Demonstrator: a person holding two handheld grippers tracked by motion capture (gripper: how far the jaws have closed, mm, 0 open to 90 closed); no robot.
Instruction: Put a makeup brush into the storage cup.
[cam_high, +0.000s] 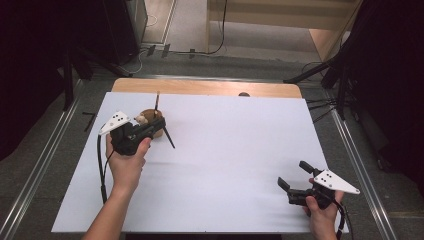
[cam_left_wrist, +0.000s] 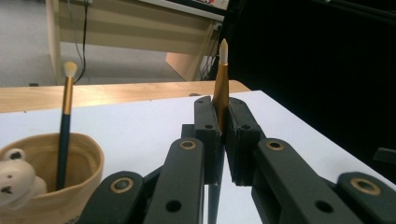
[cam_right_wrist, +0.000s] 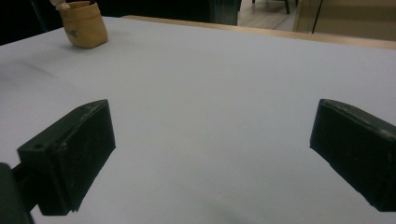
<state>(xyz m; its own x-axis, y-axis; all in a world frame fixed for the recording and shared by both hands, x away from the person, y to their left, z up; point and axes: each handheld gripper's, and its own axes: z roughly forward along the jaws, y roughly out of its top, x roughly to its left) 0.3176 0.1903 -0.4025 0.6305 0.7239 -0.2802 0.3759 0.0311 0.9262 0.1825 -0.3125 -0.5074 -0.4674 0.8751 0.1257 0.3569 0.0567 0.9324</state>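
Left tool (cam_left_wrist: 223, 140) is clamped on a slender brush (cam_left_wrist: 221, 88), gripping it at the gold ferrule section, with the pale bristle tip standing above the jaws and the dark handle running down below them. From the high view, the left tool (cam_high: 159, 126) sits just beside a tan cup (cam_high: 150, 117) near the far left of the white worktop (cam_high: 235, 165), and the brush handle (cam_high: 169, 138) slants out from the jaws toward the person. A second brush (cam_left_wrist: 67, 121) stands upright inside the cup (cam_left_wrist: 79, 172), to the left of the left tool, and a small white bear figure (cam_left_wrist: 14, 182) sits on the cup's near rim.

Right tool (cam_right_wrist: 210, 154) has its jaws wide apart with nothing between them; it hovers low over bare worktop, well apart from the cup (cam_right_wrist: 85, 25), which lies far ahead and to its left. In the high view the right tool (cam_high: 295, 181) is at the near right corner.

Handling notes, as judgement:
- The brush appears light, thin and stiff; it should lift with little force
- Its smooth, round shaft may pivot or slip between flat pads, so a hold near the ferrule or mid-handle is preferable
- The bristle tip looks soft and easily deformed; avoid clamping it
- The cup looks light and could tip if the brush knocks its rim
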